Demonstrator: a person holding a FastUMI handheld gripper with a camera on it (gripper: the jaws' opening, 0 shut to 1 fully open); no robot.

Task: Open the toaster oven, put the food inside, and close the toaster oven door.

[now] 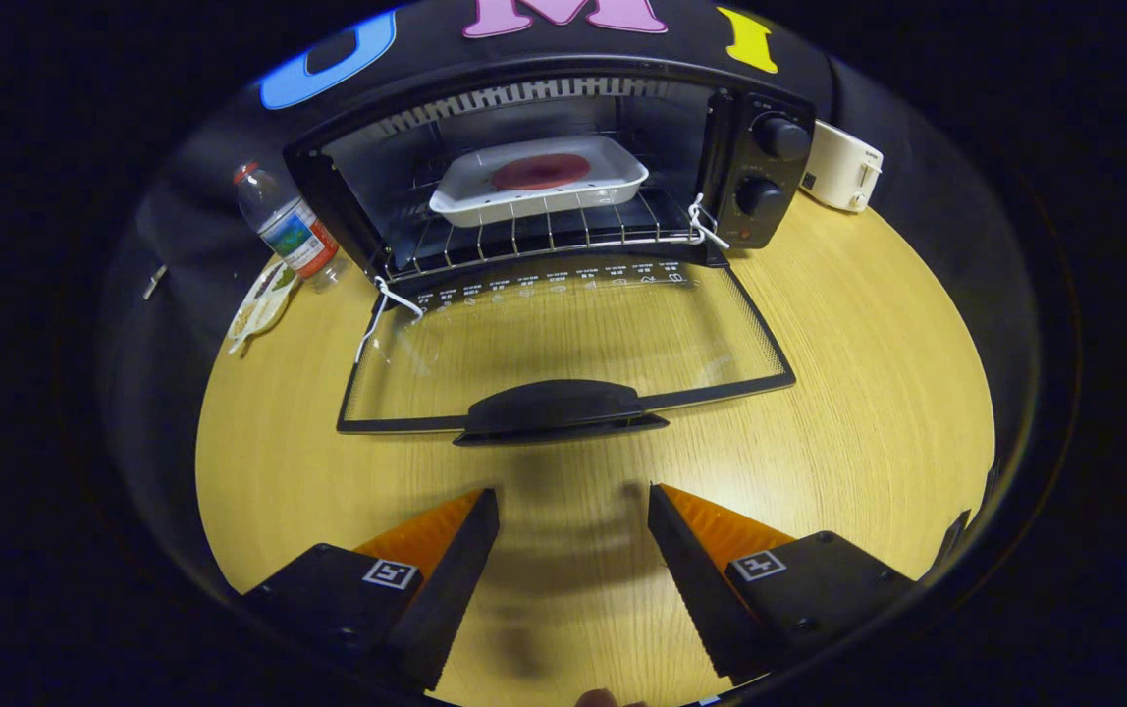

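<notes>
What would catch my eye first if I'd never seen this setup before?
The open toaster oven beyond the fingers, its glass door folded flat on the wooden table. On its rack sits a white tray holding something round and red. The gripper hangs open just short of the door handle, holding nothing.

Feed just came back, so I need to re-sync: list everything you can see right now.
toaster oven: one, black, far end of table, door open
door: one, glass, folded flat toward the fingers
tray: one, white, on the oven rack
food: one, dark red disc, in the tray
bottle: one, clear, red cap, beside the oven
white appliance: one, beyond the knobs
table: one, light wood
hand-held gripper: one, open, empty, just short of the door handle
</notes>
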